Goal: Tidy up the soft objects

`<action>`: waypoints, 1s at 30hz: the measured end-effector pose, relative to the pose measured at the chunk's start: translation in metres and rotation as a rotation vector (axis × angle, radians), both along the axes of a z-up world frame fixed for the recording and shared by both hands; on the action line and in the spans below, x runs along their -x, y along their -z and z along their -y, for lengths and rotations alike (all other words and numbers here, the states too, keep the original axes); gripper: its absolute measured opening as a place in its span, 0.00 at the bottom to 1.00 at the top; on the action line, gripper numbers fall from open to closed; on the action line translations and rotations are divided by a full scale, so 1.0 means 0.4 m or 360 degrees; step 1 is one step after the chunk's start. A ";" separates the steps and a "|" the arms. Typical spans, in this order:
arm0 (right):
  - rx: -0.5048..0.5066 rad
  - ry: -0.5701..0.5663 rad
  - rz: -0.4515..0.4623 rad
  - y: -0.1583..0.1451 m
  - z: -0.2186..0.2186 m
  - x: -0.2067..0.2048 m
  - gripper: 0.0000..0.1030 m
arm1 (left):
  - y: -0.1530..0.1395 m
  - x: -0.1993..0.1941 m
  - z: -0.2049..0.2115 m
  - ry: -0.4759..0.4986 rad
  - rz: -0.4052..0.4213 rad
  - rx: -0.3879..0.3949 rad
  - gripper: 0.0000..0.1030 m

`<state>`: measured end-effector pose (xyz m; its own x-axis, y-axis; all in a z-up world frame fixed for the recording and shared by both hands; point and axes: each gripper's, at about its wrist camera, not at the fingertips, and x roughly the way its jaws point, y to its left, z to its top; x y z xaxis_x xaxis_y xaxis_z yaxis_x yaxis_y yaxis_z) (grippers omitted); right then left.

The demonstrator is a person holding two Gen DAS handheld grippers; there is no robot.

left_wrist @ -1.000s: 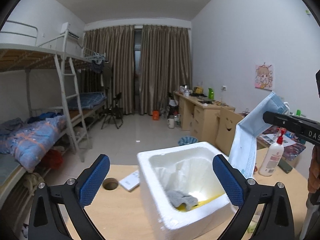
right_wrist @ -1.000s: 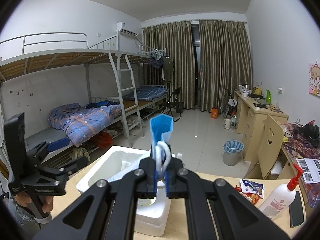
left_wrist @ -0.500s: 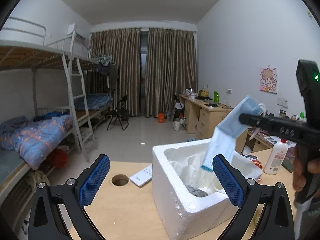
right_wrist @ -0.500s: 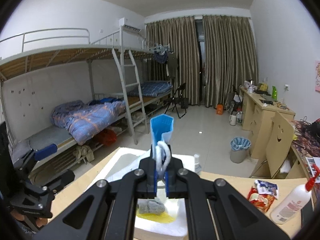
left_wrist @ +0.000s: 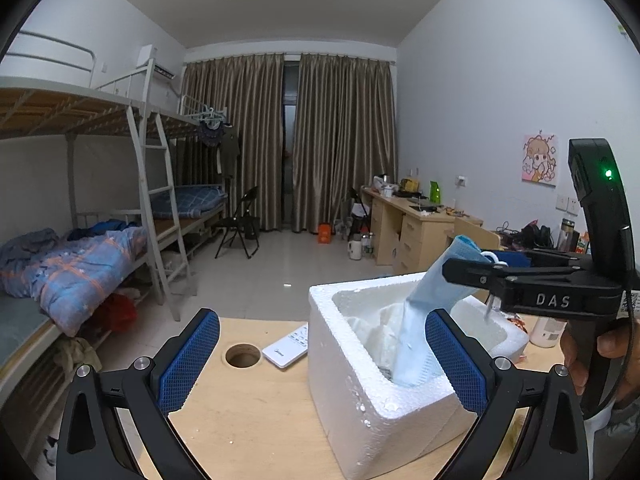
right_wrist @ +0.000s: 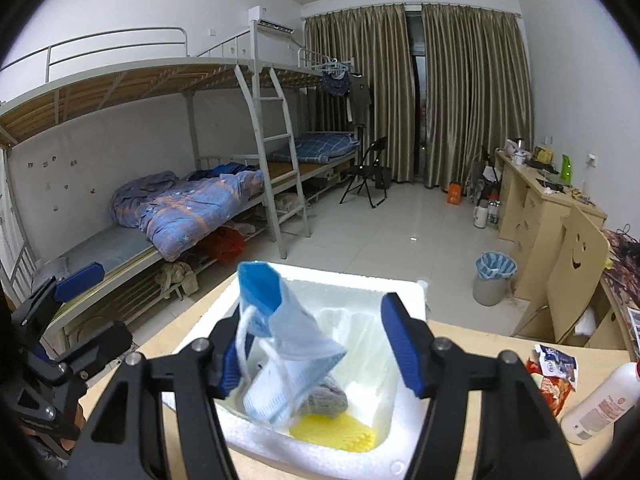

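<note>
Dormitory worktop (left_wrist: 256, 420): right hand-held gripper (right_wrist: 320, 344), spread, releases face mask (right_wrist: 288, 356) into foam box (right_wrist: 404, 292); withdraw upward, avoiding ear-loop snags. Left hand-held gripper (left_wrist: 320, 356) spread, idle.

My left wrist camera sits low over the wooden table (left_wrist: 248, 412), looking forward between my two blue-padded left fingers (left_wrist: 188, 360) toward the curtains (left_wrist: 288, 140) at the far end of the room; the white foam box (left_wrist: 360, 380) stands close, right of centre. My right wrist camera is higher and tilts down into that same foam box (right_wrist: 312, 280) from very near, between my right fingers (right_wrist: 400, 344). Both views share the box, the bunk beds (right_wrist: 192, 196) on the left, the curtains and the desks along the right wall. Each view catches the other gripper at its edge
</note>
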<state>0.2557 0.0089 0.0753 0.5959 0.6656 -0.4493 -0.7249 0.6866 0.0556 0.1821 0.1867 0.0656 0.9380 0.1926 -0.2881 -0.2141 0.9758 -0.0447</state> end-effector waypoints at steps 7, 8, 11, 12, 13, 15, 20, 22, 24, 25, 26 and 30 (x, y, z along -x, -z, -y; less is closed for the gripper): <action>-0.0015 0.0026 -0.0016 -0.019 0.011 0.004 0.90 | -0.006 0.000 -0.002 0.0008 0.0008 -0.0004 1.00; 0.0140 0.0019 -0.0019 0.002 -0.018 0.004 0.91 | -0.007 0.000 0.000 0.0007 0.0006 -0.0008 1.00; 0.0257 0.0050 -0.0032 0.036 -0.043 -0.002 0.91 | -0.006 -0.002 0.007 0.0017 0.0000 -0.0016 1.00; 0.0251 0.0025 -0.0048 0.037 -0.044 -0.005 0.91 | -0.005 0.000 0.009 0.0016 0.0002 -0.0022 1.00; 0.0245 0.0010 -0.0050 0.035 -0.044 -0.003 0.91 | -0.006 0.002 0.010 0.0012 0.0005 -0.0024 1.00; 0.0255 0.0007 -0.0025 0.027 -0.039 0.004 0.91 | -0.009 0.005 0.009 0.0025 0.0008 -0.0018 1.00; 0.0246 -0.0002 -0.0035 0.017 -0.018 0.008 0.91 | -0.013 0.009 0.007 0.0063 0.0005 -0.0011 1.00; 0.0270 -0.0010 -0.0031 0.023 -0.019 0.011 0.91 | -0.019 0.012 0.009 0.0118 0.0006 -0.0012 1.00; 0.0297 -0.0036 -0.0051 0.030 -0.029 0.017 0.91 | -0.023 0.013 0.017 0.0135 0.0010 -0.0022 1.00; 0.0322 -0.0055 -0.0074 0.037 -0.030 0.018 0.91 | -0.023 0.011 0.018 0.0141 0.0000 -0.0020 1.00; 0.0333 -0.0060 -0.0083 0.041 -0.031 0.019 0.91 | -0.021 0.006 0.018 0.0153 -0.0012 -0.0018 1.00; 0.0390 -0.0093 -0.0079 0.055 -0.020 0.048 0.91 | -0.018 -0.001 0.041 0.0230 -0.0051 -0.0033 1.00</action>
<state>0.2367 0.0170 0.0532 0.5327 0.5659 -0.6293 -0.7644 0.6409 -0.0707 0.1824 0.1703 0.0728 0.9468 0.0622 -0.3157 -0.0720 0.9972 -0.0195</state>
